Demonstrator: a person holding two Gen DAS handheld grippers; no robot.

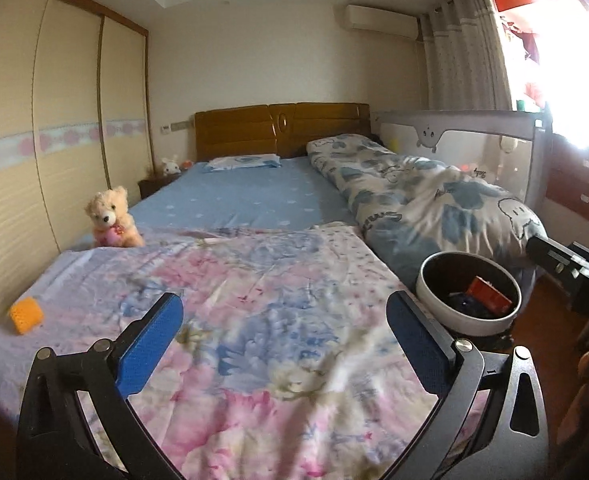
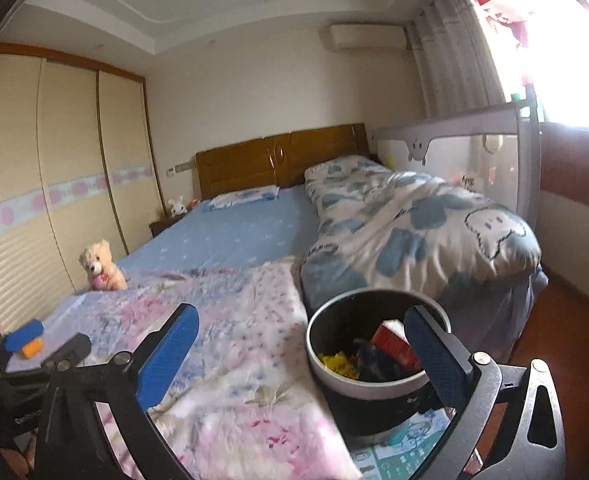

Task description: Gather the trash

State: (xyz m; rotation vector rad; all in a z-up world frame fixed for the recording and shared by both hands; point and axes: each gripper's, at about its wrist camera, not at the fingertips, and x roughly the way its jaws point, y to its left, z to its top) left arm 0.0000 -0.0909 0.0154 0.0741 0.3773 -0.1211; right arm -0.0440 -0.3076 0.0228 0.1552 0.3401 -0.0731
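Reaching for the last scrap on the bed

Both the left gripper [image 1: 284, 354] and right gripper [image 2: 300, 358] hover with jaws spread wide and empty. The small orange spongy block [image 1: 25, 314] lies near the floral quilt's [image 1: 254, 300] left edge; the left gripper should approach low, straddle it, then carry it to the round white-rimmed bin [image 2: 374, 364], which already holds 1 red carton [image 2: 392, 344].

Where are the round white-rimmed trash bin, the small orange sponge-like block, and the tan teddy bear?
Round white-rimmed trash bin [image 2: 346, 390]: right wrist view, on its front white wall.
Small orange sponge-like block [image 1: 25, 314]: left wrist view, on its top face.
Tan teddy bear [image 1: 108, 216]: left wrist view, on its face.
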